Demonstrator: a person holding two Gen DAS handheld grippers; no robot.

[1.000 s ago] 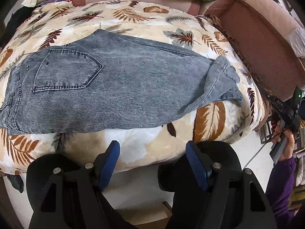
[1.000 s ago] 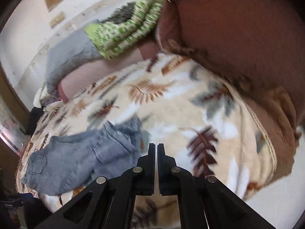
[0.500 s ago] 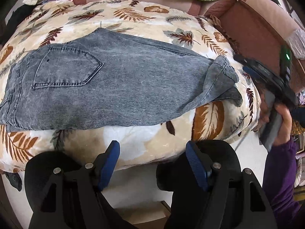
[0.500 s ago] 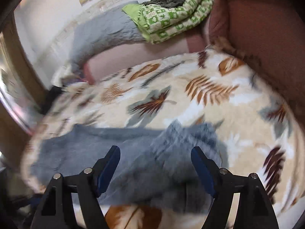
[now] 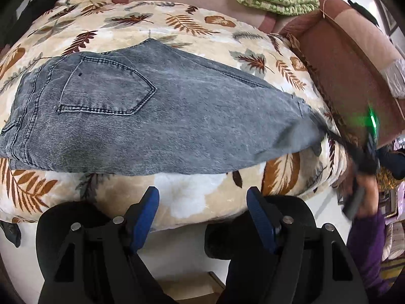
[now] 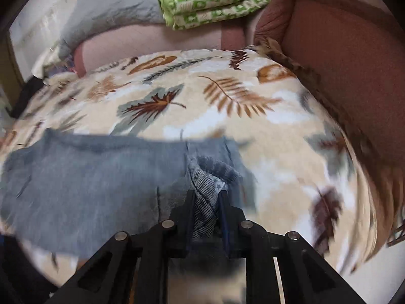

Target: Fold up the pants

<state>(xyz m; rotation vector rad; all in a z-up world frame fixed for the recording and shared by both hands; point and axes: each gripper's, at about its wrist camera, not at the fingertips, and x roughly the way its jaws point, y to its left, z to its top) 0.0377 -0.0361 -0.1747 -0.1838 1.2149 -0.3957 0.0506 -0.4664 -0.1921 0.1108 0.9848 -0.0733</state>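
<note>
Jaws of the right gripper (image 6: 206,202) are closing, with the hem of the grey pants (image 5: 157,121) bunched between them. The left gripper (image 5: 202,207) hangs open and empty near the bed's edge. Those pants lie flat across a leaf-print blanket (image 5: 192,25), pocket side up.
</note>
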